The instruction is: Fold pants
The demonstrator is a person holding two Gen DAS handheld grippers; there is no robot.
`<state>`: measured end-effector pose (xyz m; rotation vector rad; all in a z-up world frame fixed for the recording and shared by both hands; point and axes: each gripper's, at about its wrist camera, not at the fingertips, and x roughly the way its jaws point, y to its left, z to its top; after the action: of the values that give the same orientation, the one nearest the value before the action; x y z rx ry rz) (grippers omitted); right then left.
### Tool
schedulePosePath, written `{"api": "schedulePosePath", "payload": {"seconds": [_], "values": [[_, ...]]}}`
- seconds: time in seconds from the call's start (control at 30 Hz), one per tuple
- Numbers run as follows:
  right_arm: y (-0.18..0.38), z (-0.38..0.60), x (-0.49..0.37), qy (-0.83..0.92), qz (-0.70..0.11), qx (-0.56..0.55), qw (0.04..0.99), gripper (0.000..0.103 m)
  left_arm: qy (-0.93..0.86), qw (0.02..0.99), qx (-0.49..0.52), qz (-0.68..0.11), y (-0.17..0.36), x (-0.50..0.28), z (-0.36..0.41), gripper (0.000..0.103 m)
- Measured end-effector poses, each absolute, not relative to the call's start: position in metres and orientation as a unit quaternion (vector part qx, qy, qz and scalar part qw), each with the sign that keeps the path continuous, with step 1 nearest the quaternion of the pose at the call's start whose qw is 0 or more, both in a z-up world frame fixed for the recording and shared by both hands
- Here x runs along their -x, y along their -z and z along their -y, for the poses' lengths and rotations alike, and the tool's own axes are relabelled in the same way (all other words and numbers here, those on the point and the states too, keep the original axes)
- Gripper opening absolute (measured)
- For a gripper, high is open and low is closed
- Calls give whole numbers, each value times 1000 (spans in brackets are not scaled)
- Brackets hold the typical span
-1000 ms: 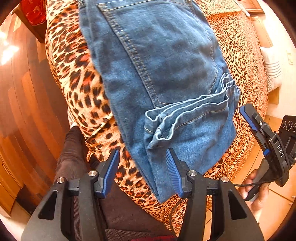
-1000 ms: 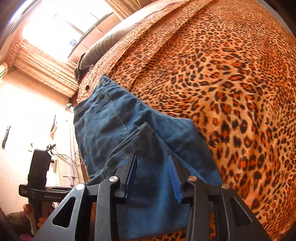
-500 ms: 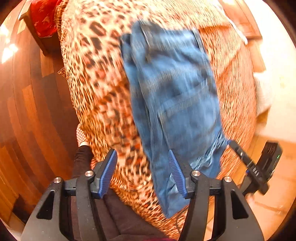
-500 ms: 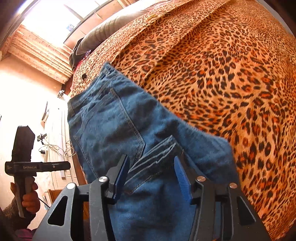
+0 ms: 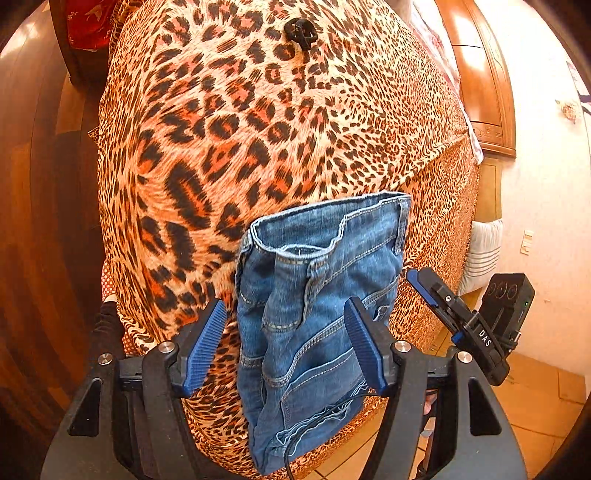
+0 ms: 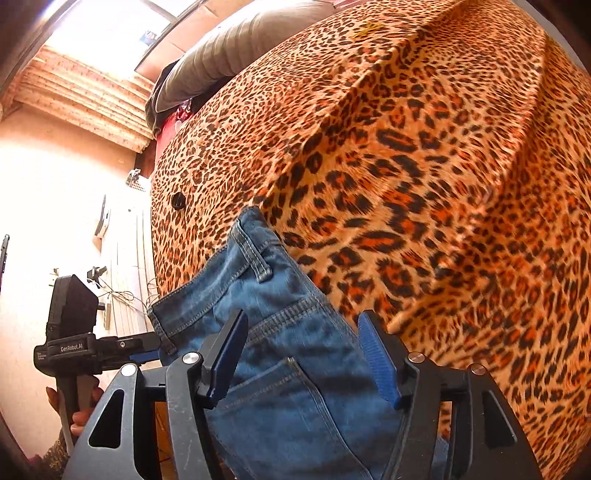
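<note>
Folded blue jeans (image 5: 314, 295) lie at the near edge of a bed with a leopard-print cover (image 5: 258, 129). The waistband faces away and the hems hang over the edge. My left gripper (image 5: 286, 347) is open, its blue pads on either side of the jeans, not touching them. My right gripper (image 6: 303, 358) is open above the jeans (image 6: 288, 332) too. The right gripper also shows in the left wrist view (image 5: 454, 317), to the right of the jeans. The left gripper shows in the right wrist view (image 6: 122, 347), at the jeans' left edge.
A small black object (image 5: 301, 31) lies on the cover at the far side. A grey pillow (image 6: 229, 55) sits at the bed's head. Wooden floor (image 5: 37, 221) lies left of the bed, tiled floor (image 5: 535, 406) right. A white striped cushion (image 5: 484, 251) leans by the wall.
Both grippers have pulled back toward the bed's near edge. The jeans now look shorter and more bunched, with the waistband near the grippers. Both grippers stay open.
</note>
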<state>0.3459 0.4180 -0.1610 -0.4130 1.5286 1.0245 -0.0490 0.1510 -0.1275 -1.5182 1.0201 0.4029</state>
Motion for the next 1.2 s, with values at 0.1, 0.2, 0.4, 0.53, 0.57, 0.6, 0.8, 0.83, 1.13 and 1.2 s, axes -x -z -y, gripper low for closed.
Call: {"api": "schedulePosePath", "payload": {"seconds": [0.1,0.2,0.4,0.53,0.57,0.6,0.8,0.83,1.13,1.2], "values": [[173,-450,-347,-452,-657,195,571,68,-174,587,666,-425,133,50,-158,66],[183,-470,-344,-461,-655,213,559,68,-175,581,680,-412,135,55,-163,68],[207,-499,-336,-486,-652,236,532,70,-169,571,693,-406,143,45,-169,82],[210,-512,-331,-505,-639,239,529,70,-147,578,689,-411,143,30,-163,81],[210,-514,-330,-509,-638,241,525,68,-144,583,683,-415,142,28,-161,80],[209,-513,-328,-511,-635,248,524,64,-147,592,674,-417,141,26,-159,72],[213,-517,-316,-509,-614,293,528,25,-168,605,647,-433,141,38,-156,21],[211,-519,-312,-511,-610,298,527,24,-171,609,642,-433,137,38,-155,20],[162,-497,-297,-544,-582,249,550,18,-173,690,556,-430,66,42,-126,18],[145,-486,-295,-553,-573,233,558,18,-172,706,535,-430,50,43,-115,18]]}}
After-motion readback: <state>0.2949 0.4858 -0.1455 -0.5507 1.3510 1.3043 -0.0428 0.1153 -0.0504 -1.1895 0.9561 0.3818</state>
